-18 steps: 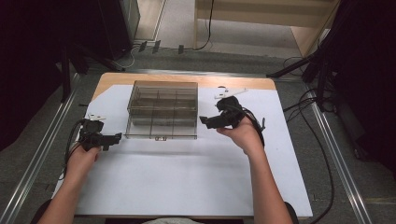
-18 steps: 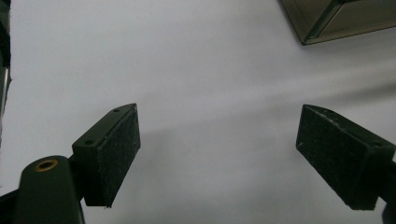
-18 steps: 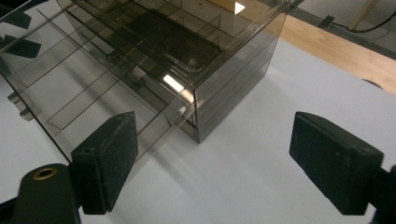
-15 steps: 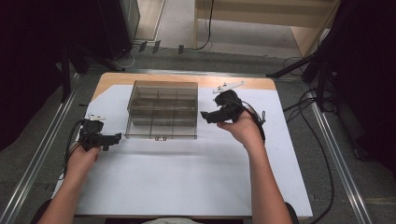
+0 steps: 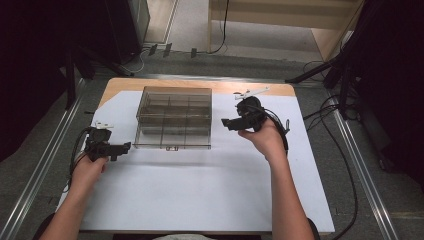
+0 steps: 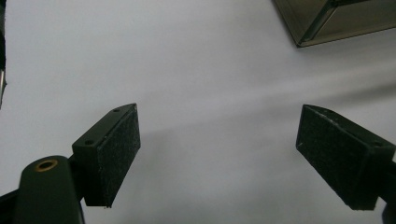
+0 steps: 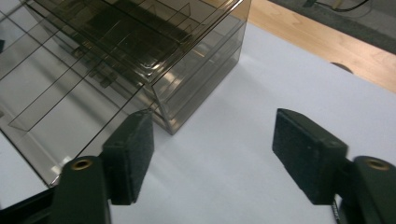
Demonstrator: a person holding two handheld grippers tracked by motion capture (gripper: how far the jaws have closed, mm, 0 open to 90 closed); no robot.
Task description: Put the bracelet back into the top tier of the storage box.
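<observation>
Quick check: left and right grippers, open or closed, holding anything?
Left gripper: open, holding nothing, over the white table cover.
Right gripper: open, holding nothing, beside the smoky clear plastic compartment box.

High view looks down; both gripper views skim close, sharing the divided box (image 5: pixel 173 118).

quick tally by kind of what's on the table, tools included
clear smoky compartment box: 1
white table cover: 1
handheld tools: 2, left tool and right tool, both open
total: 4
</observation>
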